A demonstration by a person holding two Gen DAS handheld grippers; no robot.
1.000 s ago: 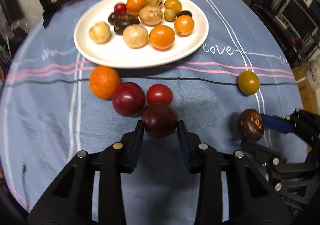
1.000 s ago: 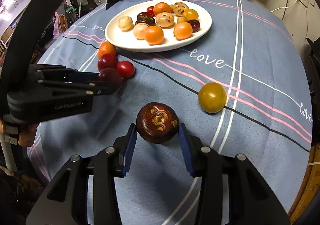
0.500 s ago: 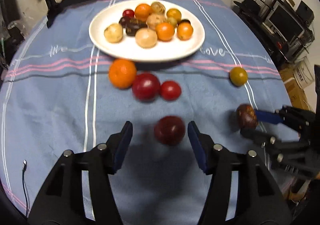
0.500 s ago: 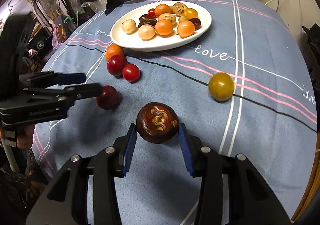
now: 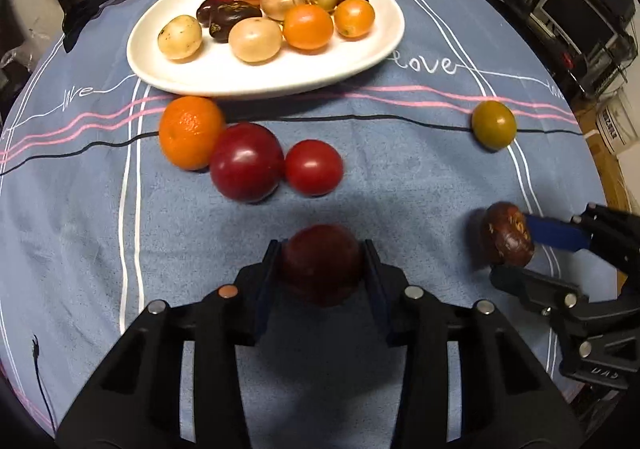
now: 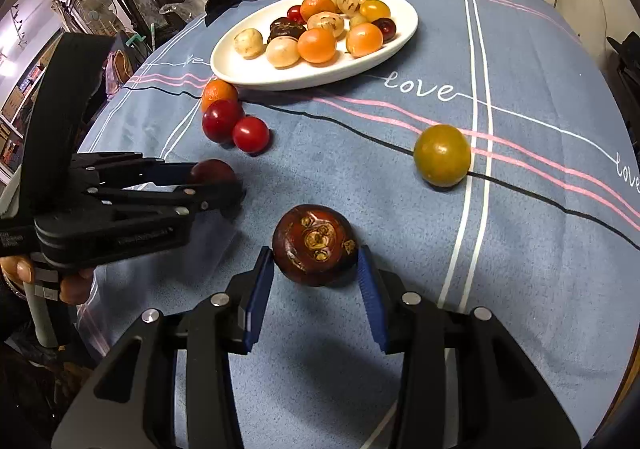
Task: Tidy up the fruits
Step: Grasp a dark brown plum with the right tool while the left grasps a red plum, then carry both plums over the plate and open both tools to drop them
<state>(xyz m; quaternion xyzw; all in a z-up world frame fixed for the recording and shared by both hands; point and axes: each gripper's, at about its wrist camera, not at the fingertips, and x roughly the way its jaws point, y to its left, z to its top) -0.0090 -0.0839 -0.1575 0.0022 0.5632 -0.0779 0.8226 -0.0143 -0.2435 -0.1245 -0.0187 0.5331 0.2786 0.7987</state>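
Between our left gripper's (image 5: 322, 267) pads sits the dark plum (image 5: 321, 264) again: half a second ago the jaws stood wide with the plum loose on the cloth (image 5: 400, 185) ahead of them; now both pads press its sides. We judge this a re-grasp after a release, so that fruit is once more ready to go to the plate (image 5: 256, 79).

Our right gripper (image 6: 316, 269) has not changed: its blue pads clamp the brown mangosteen (image 6: 315, 244), as in both earlier views, held low over the cloth near the table's right edge.

Counting what lies loose on the cloth: one orange (image 5: 191, 132) just below the plate's rim, one large red plum (image 5: 247, 161) touching it, one red tomato (image 5: 314, 167) touching that plum, and one olive-yellow fruit (image 5: 493, 124) well apart to the right. That makes four, plus the two we hold.

On the plate we count about twelve: four orange ones, four pale tan ones, two dark brown lumps pressed together, one small red, and one dark one half hidden at the back.
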